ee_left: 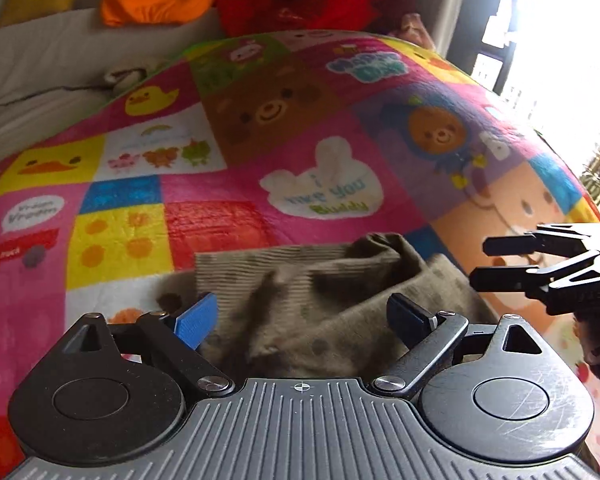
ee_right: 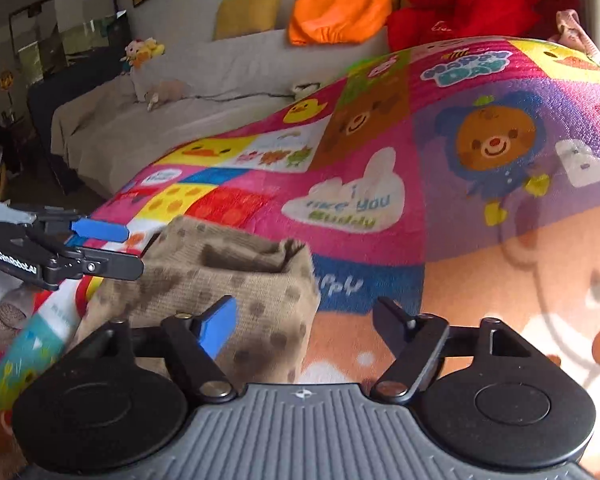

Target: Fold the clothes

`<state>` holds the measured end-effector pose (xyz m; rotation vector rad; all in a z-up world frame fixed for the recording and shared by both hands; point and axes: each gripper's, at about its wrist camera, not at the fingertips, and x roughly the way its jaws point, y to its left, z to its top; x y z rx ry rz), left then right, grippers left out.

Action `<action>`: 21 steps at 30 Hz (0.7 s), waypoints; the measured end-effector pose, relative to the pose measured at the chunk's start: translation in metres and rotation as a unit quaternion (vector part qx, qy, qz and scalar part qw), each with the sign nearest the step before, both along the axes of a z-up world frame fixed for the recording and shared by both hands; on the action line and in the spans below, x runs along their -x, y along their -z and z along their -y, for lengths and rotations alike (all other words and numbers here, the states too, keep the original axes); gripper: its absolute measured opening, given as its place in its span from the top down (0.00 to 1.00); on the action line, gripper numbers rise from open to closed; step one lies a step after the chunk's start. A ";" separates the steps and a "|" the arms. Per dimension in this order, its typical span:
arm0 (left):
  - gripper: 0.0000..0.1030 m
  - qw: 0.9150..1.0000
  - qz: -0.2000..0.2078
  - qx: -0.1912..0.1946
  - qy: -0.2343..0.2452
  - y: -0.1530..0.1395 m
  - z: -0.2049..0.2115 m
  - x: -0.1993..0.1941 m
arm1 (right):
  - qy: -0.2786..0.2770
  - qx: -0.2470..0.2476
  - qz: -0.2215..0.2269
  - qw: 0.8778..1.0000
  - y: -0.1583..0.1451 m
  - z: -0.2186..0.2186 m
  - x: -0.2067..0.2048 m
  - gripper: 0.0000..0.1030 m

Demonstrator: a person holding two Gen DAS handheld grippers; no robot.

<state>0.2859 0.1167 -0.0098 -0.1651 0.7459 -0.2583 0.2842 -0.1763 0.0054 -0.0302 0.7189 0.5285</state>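
My left tongs (ee_left: pixel 302 318) and right tongs (ee_right: pixel 304 322) both gape wide, gripping nothing. Beyond them, the blanket (ee_right: pixel 380 168) reads "i like you Buddy"; the spotted brown garment (ee_left: pixel 340 300) lies between my left fingers.

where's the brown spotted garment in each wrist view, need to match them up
Left wrist: brown spotted garment at lower centre, lying between and beyond the left gripper.
Right wrist: garment at lower left, behind the right gripper's left finger.
Shared landmark: white "I like you buddy" rabbit patch on the quilt, just beyond the garment.
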 end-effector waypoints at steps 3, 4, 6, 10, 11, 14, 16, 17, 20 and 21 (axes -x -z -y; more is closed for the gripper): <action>0.19 0.999 -0.032 0.020 -0.024 0.015 -0.011 -0.030 | 0.018 -0.039 -0.032 0.999 0.009 -0.006 -0.034 0.33; 0.21 0.999 -0.038 0.019 -0.029 0.021 -0.011 -0.036 | 0.019 -0.037 -0.036 0.998 0.014 -0.010 -0.041 0.33; 0.18 0.999 -0.032 0.015 -0.027 0.028 -0.008 -0.039 | 0.021 -0.033 -0.044 0.998 0.024 -0.019 -0.055 0.33; 0.16 1.000 -0.018 -0.014 -0.016 0.031 0.010 -0.034 | 0.007 -0.013 -0.060 0.998 0.047 -0.039 -0.064 0.38; 0.22 1.000 -0.016 -0.018 -0.016 0.031 0.012 -0.032 | -0.001 -0.014 -0.057 0.998 0.046 -0.042 -0.060 0.54; 0.51 1.000 -0.018 -0.012 -0.021 0.030 0.013 -0.026 | -0.019 -0.014 -0.041 0.999 0.037 -0.048 -0.043 0.81; 0.81 0.999 -0.031 0.023 -0.012 0.028 0.007 -0.022 | -0.029 -0.019 -0.028 0.999 0.024 -0.046 -0.028 0.85; 0.88 0.998 -0.041 0.048 -0.010 0.027 0.002 -0.019 | -0.033 -0.026 -0.021 0.999 0.015 -0.042 -0.019 0.87; 0.89 0.995 -0.033 0.098 -0.013 0.010 -0.003 0.006 | -0.048 -0.045 0.011 0.998 -0.019 -0.030 0.018 0.90; 0.89 0.994 -0.020 0.103 -0.010 0.000 -0.002 0.020 | -0.054 -0.049 0.023 0.997 -0.031 -0.026 0.033 0.90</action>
